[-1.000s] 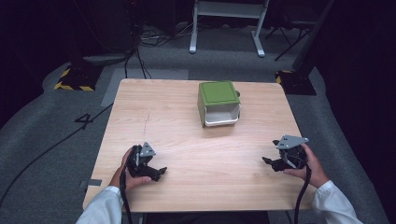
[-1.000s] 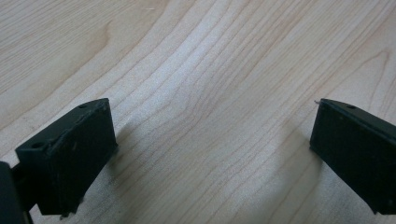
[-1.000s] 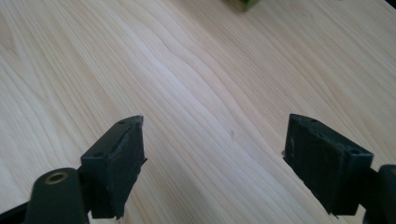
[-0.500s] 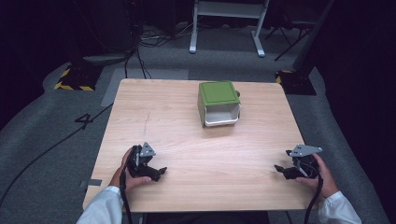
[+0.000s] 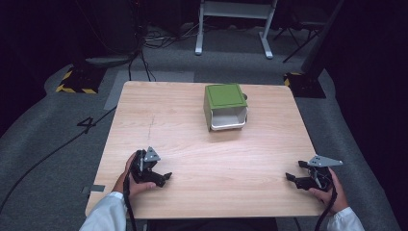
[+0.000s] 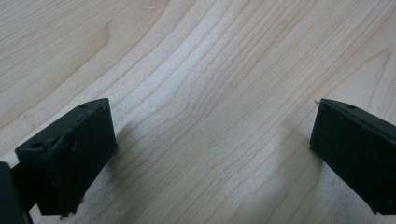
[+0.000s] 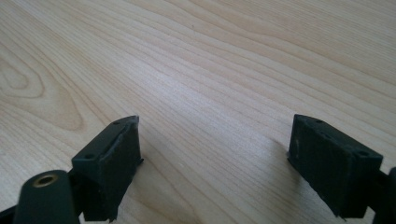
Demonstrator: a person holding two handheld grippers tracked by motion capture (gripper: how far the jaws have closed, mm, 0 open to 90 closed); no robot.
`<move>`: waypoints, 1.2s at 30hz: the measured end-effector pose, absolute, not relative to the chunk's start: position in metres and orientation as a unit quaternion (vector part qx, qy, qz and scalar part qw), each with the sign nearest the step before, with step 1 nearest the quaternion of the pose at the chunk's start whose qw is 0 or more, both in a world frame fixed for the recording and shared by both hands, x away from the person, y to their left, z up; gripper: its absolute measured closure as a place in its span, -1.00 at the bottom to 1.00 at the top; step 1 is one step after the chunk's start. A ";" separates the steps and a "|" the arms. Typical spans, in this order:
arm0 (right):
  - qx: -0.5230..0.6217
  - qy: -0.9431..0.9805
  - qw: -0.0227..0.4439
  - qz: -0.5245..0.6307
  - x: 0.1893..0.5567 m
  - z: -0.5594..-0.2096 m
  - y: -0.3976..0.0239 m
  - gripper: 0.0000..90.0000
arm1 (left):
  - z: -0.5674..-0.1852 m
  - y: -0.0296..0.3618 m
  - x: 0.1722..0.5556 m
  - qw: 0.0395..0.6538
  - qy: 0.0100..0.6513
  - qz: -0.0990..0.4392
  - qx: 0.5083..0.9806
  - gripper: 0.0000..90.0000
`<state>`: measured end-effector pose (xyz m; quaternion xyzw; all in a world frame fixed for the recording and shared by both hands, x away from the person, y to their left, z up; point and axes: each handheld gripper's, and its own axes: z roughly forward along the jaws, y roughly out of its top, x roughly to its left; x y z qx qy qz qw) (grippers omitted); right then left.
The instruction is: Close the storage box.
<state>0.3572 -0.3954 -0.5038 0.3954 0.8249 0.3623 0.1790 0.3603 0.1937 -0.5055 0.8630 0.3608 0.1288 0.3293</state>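
— So how far is the work, by your judgement?

— Nothing is in hand. The left gripper point(image 5: 161, 176) rests near the table's point(image 5: 192, 144) front left edge, jaws wide apart, with bare wood between them. The right gripper point(image 5: 294, 173) sits low at the front right; its jaws have just been opening wider, and between them is also bare wood.

— And the box?

— The box point(image 5: 225, 107) stands at the far middle of the table, well apart from both grippers. I would say it is either finished or not begun — I cannot tell which.

— How does it look?

— Green on top and on the left side, with a white part open toward the person. Whether something is inside, I cannot tell.
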 end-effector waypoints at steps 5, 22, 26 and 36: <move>0.396 0.825 0.179 0.362 0.357 -0.504 -0.395 -0.63 | -0.506 0.194 0.360 0.330 0.361 0.128 0.863 -0.99; 0.397 0.824 0.179 0.362 0.357 -0.504 -0.395 -0.63 | -0.506 0.194 0.361 0.331 0.357 0.126 0.865 -1.00; 0.399 0.824 0.180 0.361 0.357 -0.504 -0.395 -0.64 | -0.506 0.194 0.361 0.332 0.358 0.125 0.864 -1.00; 0.399 0.824 0.181 0.361 0.357 -0.504 -0.395 -0.65 | -0.506 0.194 0.361 0.331 0.358 0.127 0.864 -1.00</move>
